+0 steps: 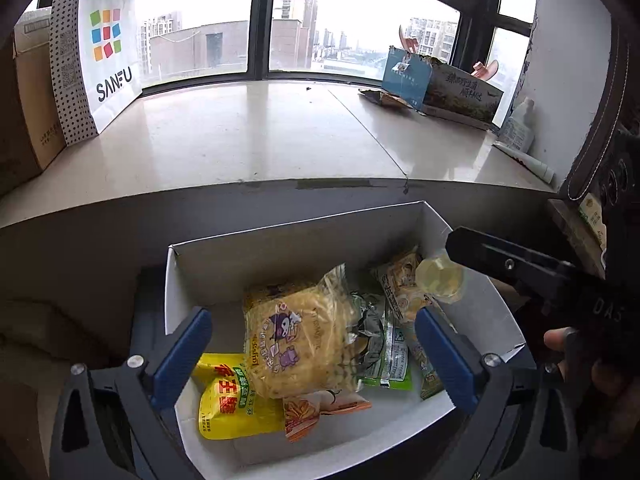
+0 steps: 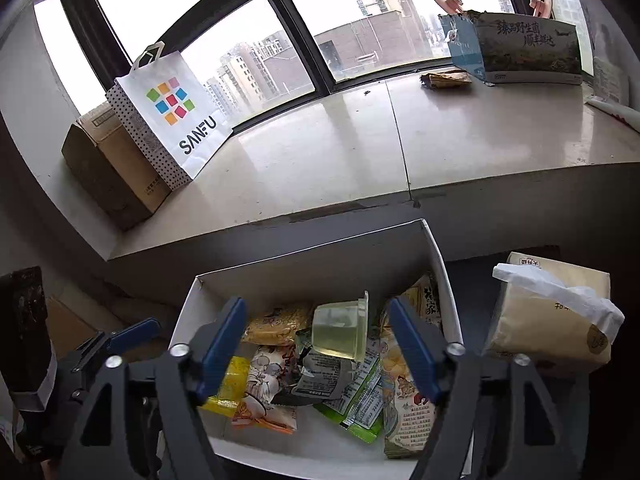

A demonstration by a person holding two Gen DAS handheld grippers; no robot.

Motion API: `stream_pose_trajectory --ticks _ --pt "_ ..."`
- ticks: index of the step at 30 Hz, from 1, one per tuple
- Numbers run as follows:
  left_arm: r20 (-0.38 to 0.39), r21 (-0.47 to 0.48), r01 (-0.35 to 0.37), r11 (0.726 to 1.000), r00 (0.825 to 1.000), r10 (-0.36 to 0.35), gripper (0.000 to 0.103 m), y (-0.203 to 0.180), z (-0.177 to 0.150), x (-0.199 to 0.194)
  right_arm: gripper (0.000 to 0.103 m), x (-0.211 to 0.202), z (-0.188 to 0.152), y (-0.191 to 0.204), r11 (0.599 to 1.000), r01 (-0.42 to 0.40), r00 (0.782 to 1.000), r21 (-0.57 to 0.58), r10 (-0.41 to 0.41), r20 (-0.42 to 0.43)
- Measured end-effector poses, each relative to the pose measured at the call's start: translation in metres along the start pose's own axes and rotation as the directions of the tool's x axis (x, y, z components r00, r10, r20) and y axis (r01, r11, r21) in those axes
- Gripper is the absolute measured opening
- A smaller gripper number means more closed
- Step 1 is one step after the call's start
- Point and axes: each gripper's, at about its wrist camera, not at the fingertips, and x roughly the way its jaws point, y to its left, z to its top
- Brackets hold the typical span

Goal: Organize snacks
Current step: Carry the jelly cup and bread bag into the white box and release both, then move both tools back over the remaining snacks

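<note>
Two claws hang over one white box (image 1: pixel 208 276) of snacks, below a stone window ledge (image 1: pixel 248 140). On the ledge's left stand one brown carton (image 2: pixel 104 168) and one white SANFU bag (image 2: pixel 176 112), touching. In the left wrist view the left claw (image 1: pixel 312 356) is released, its blue fingers (image 1: pixel 188 352) spread wide with nothing between the pads; they frame the packets lying in the box. Counted there: one yellow pouch (image 1: pixel 228 404), one clear noodle pack (image 1: pixel 296 340) lying partly over it, one orange-and-white packet (image 1: pixel 320 408), one green packet (image 1: pixel 384 356), one tall printed packet (image 2: pixel 404 400) against the right wall, and one clear jelly cup (image 2: pixel 340 332) resting tilted on top of the pile. The right claw (image 2: pixel 320 348) is likewise released, gripping nothing, the cup lying in the box beneath its gap. The packets overlap, so any beneath them cannot be counted. Just right of the box stands one tan tissue pack (image 2: pixel 556 320). On the ledge's far right are one open printed box (image 2: pixel 520 48) with a crumpled wrapper (image 2: pixel 444 79) beside it, and one white bottle (image 1: pixel 518 128).
</note>
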Motion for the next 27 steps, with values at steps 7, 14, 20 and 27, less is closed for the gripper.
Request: stream_pose_trajectory --ticks 7,14,20,27 --pt "0.026 0.001 0.011 1.0 1.0 -0.011 0.103 0.009 -0.014 -0.01 0.103 -0.007 -0.007 -0.003 1.0 0.007 1.0 0.011 -0.008 0.019" --pt "0.132 0.064 0.051 0.997 0.989 -0.059 0.103 -0.001 -0.024 -0.053 0.103 -0.032 -0.014 0.006 1.0 -0.021 0.997 -0.017 0.022 0.077" --pt "0.293 0.199 0.058 0.978 0.949 -0.116 0.103 -0.021 -0.041 -0.125 0.103 -0.073 -0.021 0.02 0.994 -0.045 0.991 -0.099 0.057 0.121" --pt "0.376 0.267 0.066 0.962 0.912 -0.167 0.103 -0.033 -0.091 -0.19 0.103 -0.158 -0.064 0.025 0.981 -0.106 0.959 -0.163 0.144 0.243"
